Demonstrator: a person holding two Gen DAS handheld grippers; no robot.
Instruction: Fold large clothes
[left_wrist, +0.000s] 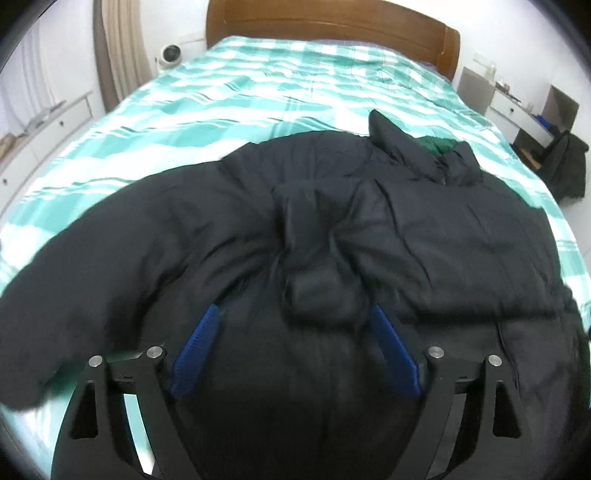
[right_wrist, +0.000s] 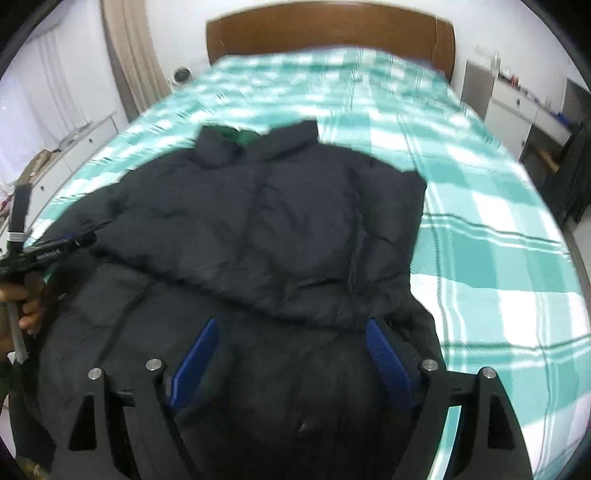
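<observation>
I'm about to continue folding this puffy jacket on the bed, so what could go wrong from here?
The jacket is thick and slippery-looking, so its folded-in sleeve may spring open. Both grippers, left and right, are open over bulky fabric and may pinch several layers. Its lower part hangs near the bed edge and could slide off.

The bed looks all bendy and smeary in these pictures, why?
In both wrist views the fisheye lens curves the bed edges and darkens the corners. The right wrist view is smeared by motion, most on the checked bedspread; the left wrist view is sharper there, though the black jacket blurs near its left sleeve. Light is soft and even, without glare.
</observation>
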